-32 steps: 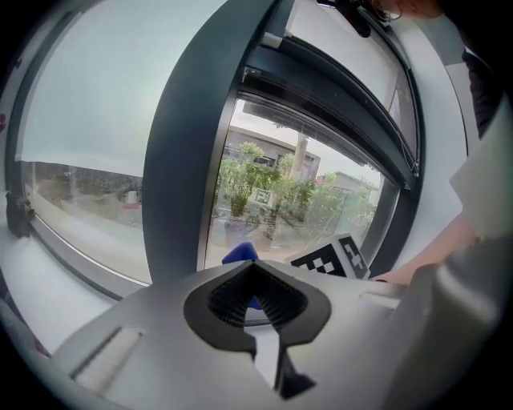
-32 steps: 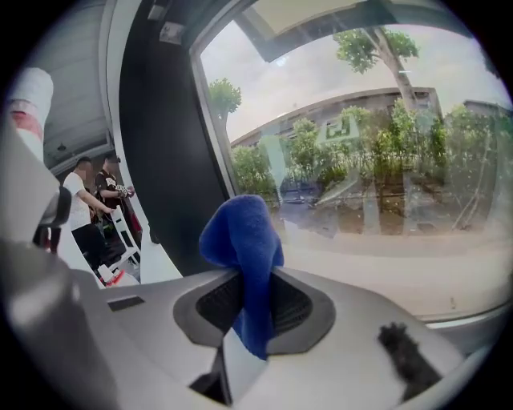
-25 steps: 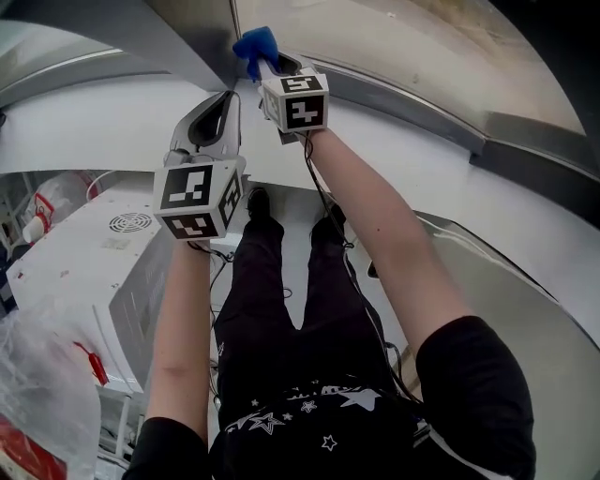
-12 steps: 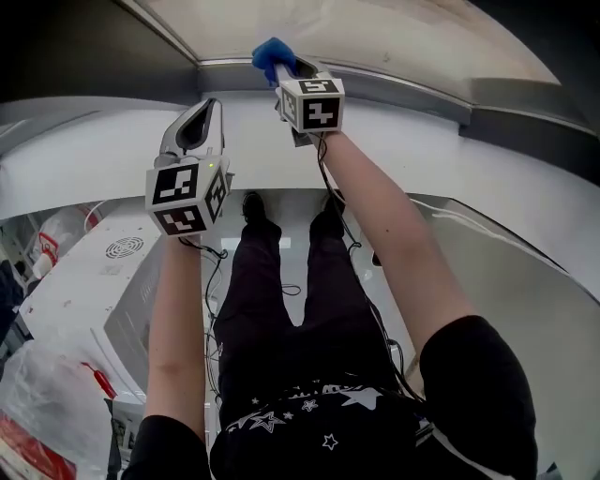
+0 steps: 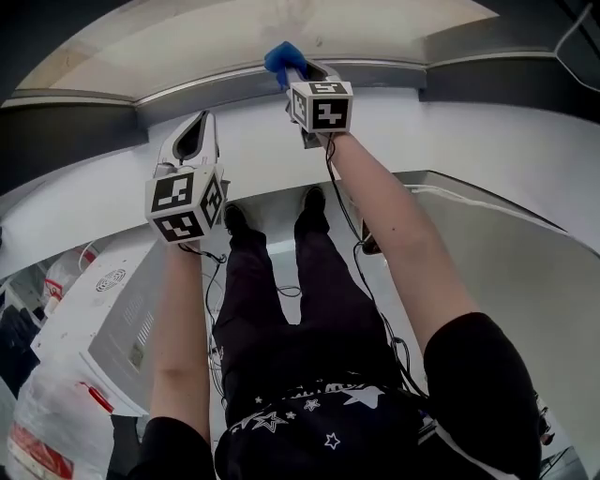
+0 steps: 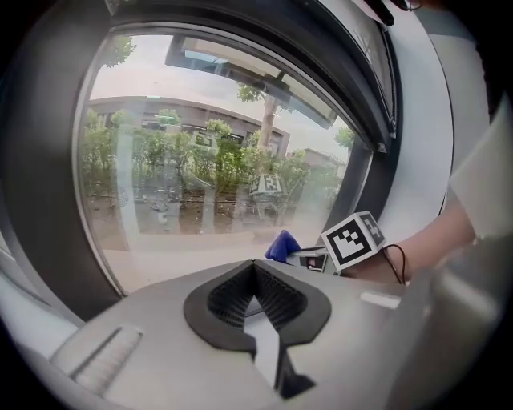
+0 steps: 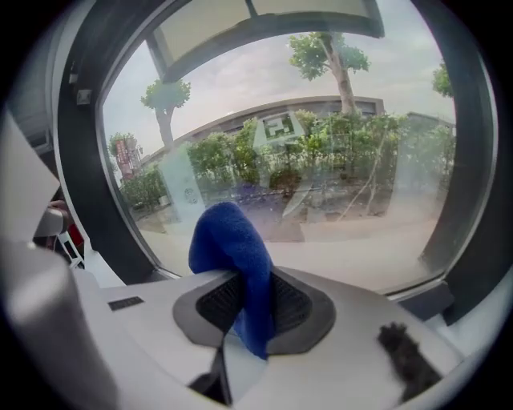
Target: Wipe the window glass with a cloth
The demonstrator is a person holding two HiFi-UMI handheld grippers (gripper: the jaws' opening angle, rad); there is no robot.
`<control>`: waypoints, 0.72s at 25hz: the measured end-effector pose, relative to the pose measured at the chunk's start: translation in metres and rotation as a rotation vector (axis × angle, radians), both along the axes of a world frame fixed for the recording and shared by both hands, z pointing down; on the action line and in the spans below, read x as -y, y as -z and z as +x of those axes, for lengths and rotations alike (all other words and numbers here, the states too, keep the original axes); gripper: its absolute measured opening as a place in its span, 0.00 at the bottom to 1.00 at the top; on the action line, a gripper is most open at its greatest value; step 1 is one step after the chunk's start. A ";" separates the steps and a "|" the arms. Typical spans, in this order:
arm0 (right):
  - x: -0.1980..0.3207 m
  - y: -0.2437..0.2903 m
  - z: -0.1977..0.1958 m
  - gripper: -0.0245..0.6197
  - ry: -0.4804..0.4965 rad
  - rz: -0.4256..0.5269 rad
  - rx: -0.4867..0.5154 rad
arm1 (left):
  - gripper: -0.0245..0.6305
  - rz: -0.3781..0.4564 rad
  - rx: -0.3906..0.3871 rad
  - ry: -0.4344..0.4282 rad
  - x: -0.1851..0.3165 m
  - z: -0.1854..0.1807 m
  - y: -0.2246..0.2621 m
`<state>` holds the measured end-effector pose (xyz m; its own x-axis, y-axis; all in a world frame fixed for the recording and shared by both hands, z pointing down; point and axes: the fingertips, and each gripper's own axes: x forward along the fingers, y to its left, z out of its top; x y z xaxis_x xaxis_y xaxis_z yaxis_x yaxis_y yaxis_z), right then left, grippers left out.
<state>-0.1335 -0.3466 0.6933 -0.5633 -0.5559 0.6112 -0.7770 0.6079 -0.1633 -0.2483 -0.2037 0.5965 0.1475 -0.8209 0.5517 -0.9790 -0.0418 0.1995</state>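
Observation:
The blue cloth [image 5: 283, 58] is pinched in my right gripper [image 5: 294, 71], which is shut on it and held up at the lower frame of the window glass [image 5: 281, 28]. In the right gripper view the cloth [image 7: 233, 250] bulges out of the jaws, close in front of the glass [image 7: 321, 160]. My left gripper [image 5: 198, 124] is lower and to the left, over the white sill, shut with nothing in it. The left gripper view shows its pads [image 6: 276, 300] meeting, with the cloth [image 6: 280, 246] and the right gripper's marker cube [image 6: 353, 239] beyond them, by the glass [image 6: 184, 160].
A dark window frame [image 5: 75, 122] runs along the glass, with a white sill [image 5: 469, 131] below it. A white machine [image 5: 103, 309] and plastic bags [image 5: 47, 422] stand at lower left. Cables [image 5: 286, 291] lie on the floor by the person's legs [image 5: 281, 300].
The head view has swung to the right along the window. Both grippers stay raised, the right one still holding the cloth at the bottom edge of the glass.

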 end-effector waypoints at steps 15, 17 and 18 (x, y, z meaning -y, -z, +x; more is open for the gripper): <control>0.075 -0.011 0.230 0.15 -0.280 -0.005 -0.008 | 0.05 -0.007 0.012 -0.179 0.064 0.177 -0.002; 0.081 -0.013 0.257 0.15 -0.321 -0.009 -0.001 | 0.05 -0.012 0.015 -0.189 0.068 0.194 -0.006; 0.083 -0.015 0.271 0.15 -0.341 -0.010 -0.004 | 0.05 -0.013 0.014 -0.194 0.070 0.203 -0.008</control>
